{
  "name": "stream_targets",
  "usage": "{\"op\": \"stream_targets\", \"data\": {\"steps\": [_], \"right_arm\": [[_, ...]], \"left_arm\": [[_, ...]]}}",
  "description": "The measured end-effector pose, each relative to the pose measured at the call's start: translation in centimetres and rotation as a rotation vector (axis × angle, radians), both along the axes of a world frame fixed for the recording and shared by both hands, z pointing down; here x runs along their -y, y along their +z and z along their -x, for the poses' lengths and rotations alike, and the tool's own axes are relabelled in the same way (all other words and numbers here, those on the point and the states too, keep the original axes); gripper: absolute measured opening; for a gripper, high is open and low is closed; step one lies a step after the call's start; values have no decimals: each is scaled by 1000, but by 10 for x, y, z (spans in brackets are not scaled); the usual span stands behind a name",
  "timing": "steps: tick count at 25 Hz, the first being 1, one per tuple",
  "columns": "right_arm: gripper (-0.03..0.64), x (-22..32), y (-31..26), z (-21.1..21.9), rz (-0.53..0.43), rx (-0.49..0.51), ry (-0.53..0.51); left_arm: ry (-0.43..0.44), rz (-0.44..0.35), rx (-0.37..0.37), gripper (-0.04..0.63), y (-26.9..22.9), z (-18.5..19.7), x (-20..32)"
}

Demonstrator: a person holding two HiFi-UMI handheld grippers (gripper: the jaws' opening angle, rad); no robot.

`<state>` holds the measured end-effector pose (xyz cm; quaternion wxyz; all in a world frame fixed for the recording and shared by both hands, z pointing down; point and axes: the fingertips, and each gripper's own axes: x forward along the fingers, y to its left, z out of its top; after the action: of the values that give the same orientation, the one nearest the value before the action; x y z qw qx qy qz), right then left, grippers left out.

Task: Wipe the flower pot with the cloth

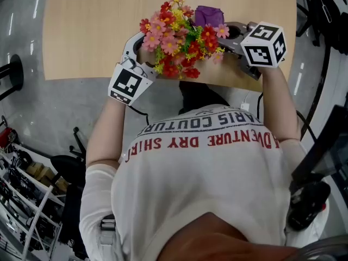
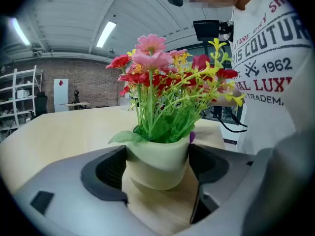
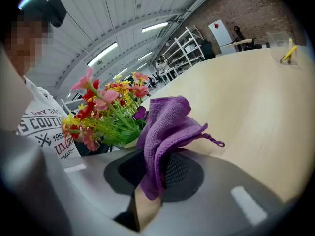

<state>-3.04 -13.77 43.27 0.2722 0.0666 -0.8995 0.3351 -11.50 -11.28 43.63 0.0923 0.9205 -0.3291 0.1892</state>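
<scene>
1. Location. You have the flower pot (image 2: 156, 173) at the near edge of the bench (image 1: 87, 31), dead ahead of you at 12 o'clock. From the head view the pot itself is hidden under its flowers (image 1: 174, 37).
2. Left gripper (image 2: 158, 156). It comes in from 8 o'clock of the flowers. Its fingers (image 2: 106, 173) stand wide and press the pot wall on both sides, so you are gripping the pot. Judged purpose: to hold it steady, and to turn it so that fresh wall faces the cloth.
3. Pot attitude. It leans slightly in the grip. Whether its base rests on the bench or is just clear of it cannot be told.
4. Right gripper (image 3: 157, 167). It lies at 3 o'clock of the flowers. Its fingers (image 3: 184, 176) are closed on the purple cloth (image 3: 170, 127), pinching a lower fold so that a loose bunch stands proud of the tips. Judged purpose: the soft bunch meets the pot before any hard part does.
5. Contact. The cloth sits at 1 o'clock of the flowers, on the far side. No view shows it touching the pot wall.
6. Risk, as judgement. The stems overhang the rim, so a high stroke would snag them. Keep the cloth low on the wall.
</scene>
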Motion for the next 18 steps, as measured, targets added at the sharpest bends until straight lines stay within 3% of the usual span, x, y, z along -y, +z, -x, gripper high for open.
{"op": "stream_targets", "data": {"steps": [3,7,9,15,18], "right_arm": [[52,4,7,1,39,-19,-21],[43,15,35,1,20,-190,-41],[43,17,39,1,48,-229,-55],[44,17,38,1,76,-231,-82],[49,25,28,-6,52,-180,-18]], "left_arm": [[4,-5,-3,405,0,0,1],[14,-4,-5,405,-1,0,1],[16,-5,-4,405,-2,0,2],[15,-11,-11,407,-2,0,1],[-4,-4,-10,407,0,0,1]]}}
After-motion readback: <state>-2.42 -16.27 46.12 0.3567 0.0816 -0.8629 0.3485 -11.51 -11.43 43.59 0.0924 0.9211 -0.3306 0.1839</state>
